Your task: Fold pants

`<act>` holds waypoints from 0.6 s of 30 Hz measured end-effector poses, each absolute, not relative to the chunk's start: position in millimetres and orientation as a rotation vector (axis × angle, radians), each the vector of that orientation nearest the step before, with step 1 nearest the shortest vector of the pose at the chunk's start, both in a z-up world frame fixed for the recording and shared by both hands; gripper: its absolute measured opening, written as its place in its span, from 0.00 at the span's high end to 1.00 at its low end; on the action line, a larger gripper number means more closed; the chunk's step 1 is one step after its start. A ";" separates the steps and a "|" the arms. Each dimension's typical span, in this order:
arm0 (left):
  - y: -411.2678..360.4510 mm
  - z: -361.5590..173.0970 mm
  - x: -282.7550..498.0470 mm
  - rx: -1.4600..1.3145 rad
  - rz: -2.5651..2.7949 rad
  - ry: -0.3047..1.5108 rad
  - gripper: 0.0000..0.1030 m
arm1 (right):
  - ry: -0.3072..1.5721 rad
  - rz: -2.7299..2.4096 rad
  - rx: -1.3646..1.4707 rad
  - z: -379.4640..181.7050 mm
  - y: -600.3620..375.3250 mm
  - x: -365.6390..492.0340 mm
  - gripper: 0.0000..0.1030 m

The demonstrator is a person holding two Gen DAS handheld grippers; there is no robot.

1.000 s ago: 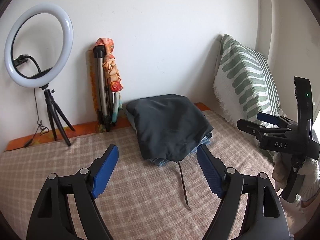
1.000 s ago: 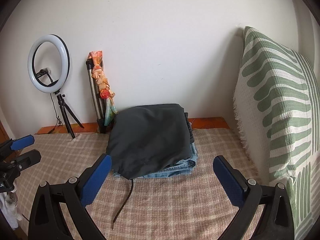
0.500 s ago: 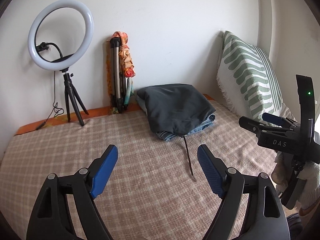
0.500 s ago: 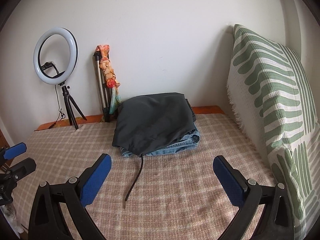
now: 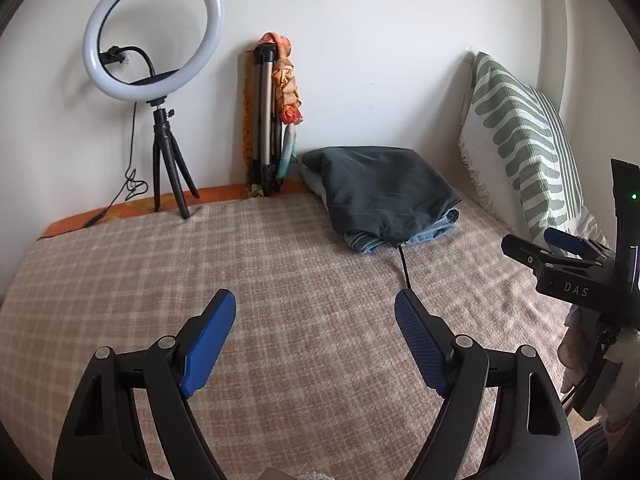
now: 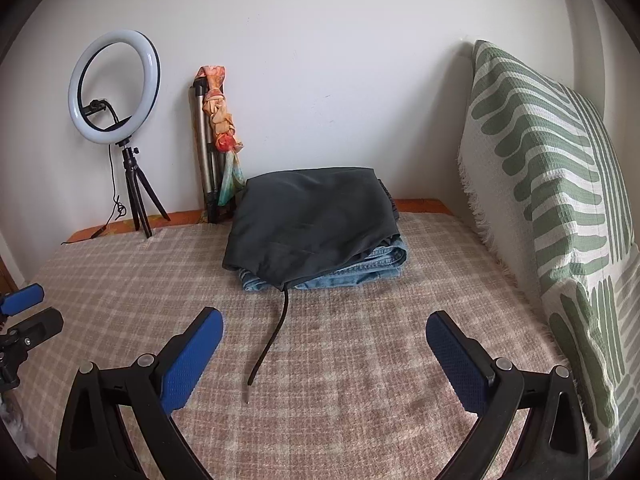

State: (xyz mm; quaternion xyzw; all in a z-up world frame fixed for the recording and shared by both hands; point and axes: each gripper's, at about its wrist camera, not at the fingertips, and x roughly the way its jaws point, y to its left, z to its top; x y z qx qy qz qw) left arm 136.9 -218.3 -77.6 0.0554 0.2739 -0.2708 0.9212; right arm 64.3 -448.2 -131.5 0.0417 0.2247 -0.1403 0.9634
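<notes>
Dark grey folded pants [image 5: 384,188] [image 6: 312,220] lie on top of folded blue jeans [image 5: 432,232] [image 6: 360,272] at the back of the checked bed. A black drawstring [image 6: 272,340] [image 5: 404,268] trails from the dark pants toward me. My left gripper [image 5: 316,320] is open and empty, well back from the stack. My right gripper [image 6: 324,340] is open and empty too, with the drawstring's end lying between its fingers on the bed. The right gripper also shows at the right edge of the left wrist view [image 5: 560,248].
A ring light on a small tripod [image 5: 156,60] [image 6: 114,88] stands at the back left. A folded tripod with an orange cloth [image 5: 272,120] [image 6: 212,140] leans on the wall. A green-striped pillow [image 5: 520,140] [image 6: 552,184] stands along the right. The checked blanket [image 5: 280,264] covers the bed.
Both grippers have drawn back from the folded stack, which now sits farther off. Both stayed open and empty.
</notes>
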 end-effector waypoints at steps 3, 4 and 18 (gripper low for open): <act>-217.6 -79.0 134.0 0.138 -0.545 0.549 0.21 | 0.453 -0.284 0.064 -132.0 -445.4 64.5 0.00; -217.4 -79.1 132.8 0.147 -0.542 0.542 0.21 | 0.446 -0.288 0.057 -131.1 -444.5 63.6 0.00; -215.7 -80.5 125.9 0.142 -0.538 0.521 0.09 | 0.424 -0.318 0.052 -129.8 -450.0 52.3 0.00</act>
